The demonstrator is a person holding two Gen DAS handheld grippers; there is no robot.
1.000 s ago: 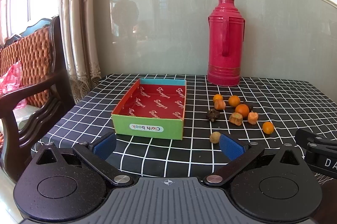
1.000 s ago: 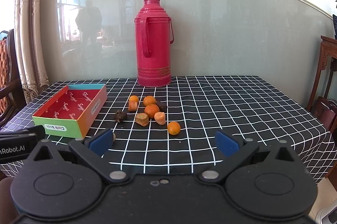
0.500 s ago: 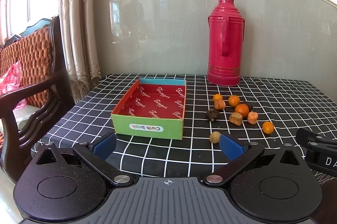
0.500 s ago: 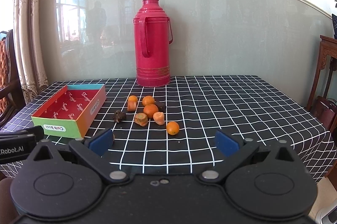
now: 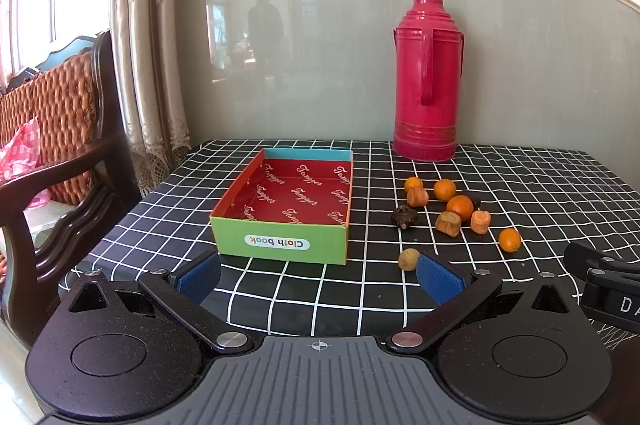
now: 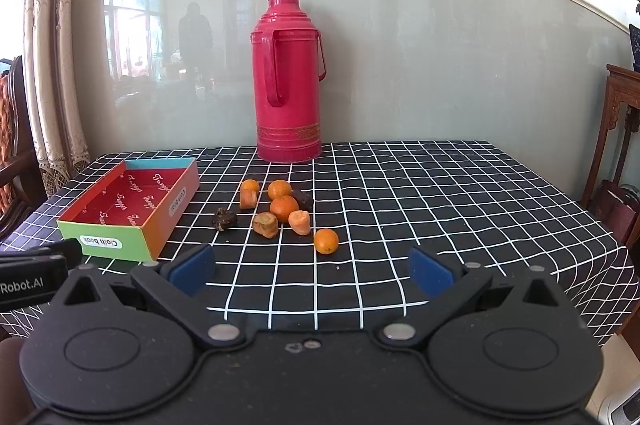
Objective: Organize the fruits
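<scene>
An empty cardboard box (image 5: 289, 204) (image 6: 132, 203) with a red inside and a green front lies on the checked tablecloth. To its right lies a loose cluster of small oranges (image 5: 460, 207) (image 6: 284, 208), carrot pieces (image 5: 448, 223) (image 6: 265, 224) and a dark shrivelled fruit (image 5: 405, 216) (image 6: 225, 218). One orange (image 6: 326, 241) (image 5: 509, 239) lies nearest the front. A small tan round fruit (image 5: 409, 259) sits just beyond my left gripper's right fingertip. My left gripper (image 5: 318, 279) and right gripper (image 6: 311, 269) both stand open and empty at the table's near edge.
A tall red thermos (image 5: 426, 81) (image 6: 289, 81) stands at the back by the glossy wall. A dark wooden chair with a woven cushion (image 5: 52, 153) is left of the table. Wooden furniture (image 6: 618, 145) stands at the right. The table's (image 6: 440, 201) right half is bare cloth.
The right gripper's view has shifted slightly, so the fruit sits a little left in it. Nothing was taken hold of; both grippers stay open.
</scene>
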